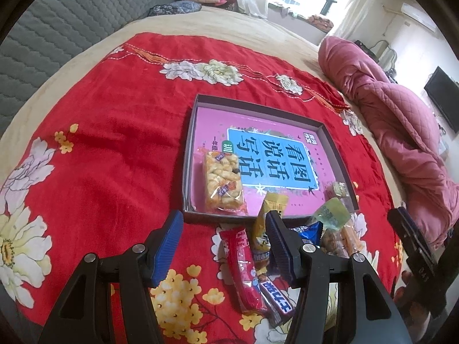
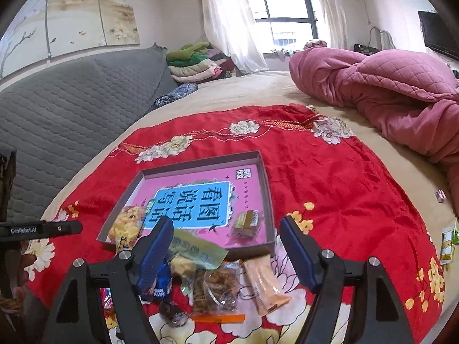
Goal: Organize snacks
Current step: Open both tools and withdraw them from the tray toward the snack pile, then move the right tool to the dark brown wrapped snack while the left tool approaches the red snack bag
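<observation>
A shallow box [image 1: 330, 132] [image 2: 265, 183] with a pink and blue printed bottom lies on a red floral blanket. Inside it are an orange rice-cracker pack [image 1: 223, 183] [image 2: 127, 225] and a small brown snack [image 1: 340, 190] [image 2: 246, 223]. A pile of loose snacks lies in front of the box: a red pack [image 1: 243, 269], a yellow pack [image 1: 265, 223], a dark chocolate bar [image 1: 276, 301], a green packet [image 1: 331, 215] [image 2: 198, 249], a clear brown pack [image 2: 216, 289] and an orange stick pack [image 2: 265, 283]. My left gripper [image 1: 223, 226] is open and empty above the pile. My right gripper [image 2: 226, 236] is open and empty above it too.
The red blanket [image 1: 114, 143] [image 2: 344, 177] covers a beige bed. A pink quilt [image 1: 401, 132] [image 2: 387, 91] is heaped to the right. A grey padded headboard [image 2: 71, 109] stands to the left. Small packets [image 2: 447, 243] lie at the bed's right edge.
</observation>
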Tool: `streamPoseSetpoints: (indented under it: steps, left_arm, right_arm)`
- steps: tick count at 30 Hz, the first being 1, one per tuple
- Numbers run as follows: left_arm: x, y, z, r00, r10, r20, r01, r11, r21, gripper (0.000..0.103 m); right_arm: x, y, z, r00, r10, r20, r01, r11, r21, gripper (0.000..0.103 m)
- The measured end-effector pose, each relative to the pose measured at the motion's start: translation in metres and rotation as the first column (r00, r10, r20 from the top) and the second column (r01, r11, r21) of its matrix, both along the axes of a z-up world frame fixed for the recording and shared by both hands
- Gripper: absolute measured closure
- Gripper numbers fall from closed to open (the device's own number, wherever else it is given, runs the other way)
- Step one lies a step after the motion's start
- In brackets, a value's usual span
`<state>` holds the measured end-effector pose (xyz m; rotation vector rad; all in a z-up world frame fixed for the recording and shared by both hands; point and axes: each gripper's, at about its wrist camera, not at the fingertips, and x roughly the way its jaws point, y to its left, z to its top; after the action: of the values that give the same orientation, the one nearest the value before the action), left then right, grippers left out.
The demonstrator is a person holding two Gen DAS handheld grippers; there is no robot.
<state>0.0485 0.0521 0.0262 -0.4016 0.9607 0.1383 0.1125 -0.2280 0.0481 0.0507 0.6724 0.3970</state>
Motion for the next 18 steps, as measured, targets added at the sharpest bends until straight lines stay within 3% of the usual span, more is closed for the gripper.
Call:
streamPoseSetpoints:
  steps: [18]
  left_arm:
    - [-0.006,-0.019,-0.020,0.996,-0.056,-0.076,0.053,0.998,-0.040,0.041]
  right_arm:
    - [-0.021,0.031,-0.020,0.984,0.153,-0.095,-0.160,0.985,-0.071,0.027]
